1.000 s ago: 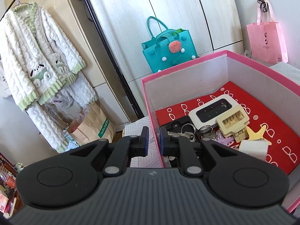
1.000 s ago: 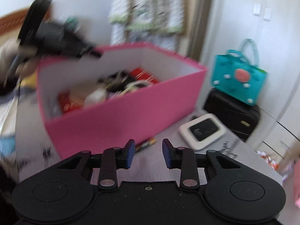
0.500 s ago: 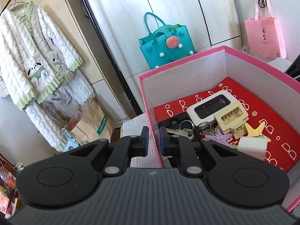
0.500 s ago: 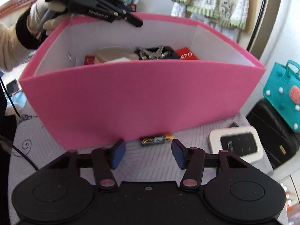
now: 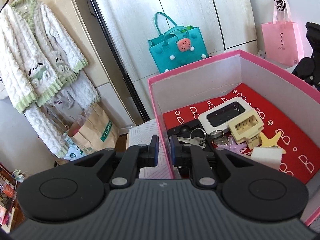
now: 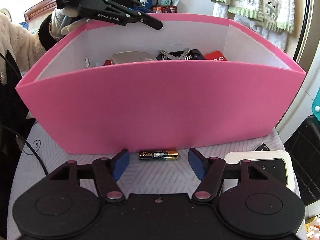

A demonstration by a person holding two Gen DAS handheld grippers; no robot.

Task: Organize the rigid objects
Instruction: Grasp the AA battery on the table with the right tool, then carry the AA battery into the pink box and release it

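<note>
Jaws of the right gripper (image 6: 159,165), just opened wide, flank a battery (image 6: 158,155) ahead, while the left gripper (image 5: 164,148) pinches the pink box (image 5: 160,120) wall.

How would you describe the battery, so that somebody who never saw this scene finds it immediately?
Find the big pink box on the patterned table cover. Just outside its near wall lies the battery, flat on its side, in front of the open right gripper. It is a small black-and-gold cylinder, unlike the flat white device nearby.

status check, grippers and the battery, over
left gripper clamped on pink box wall. right gripper open, just widened, battery beyond its tips. nothing blocking.
</note>
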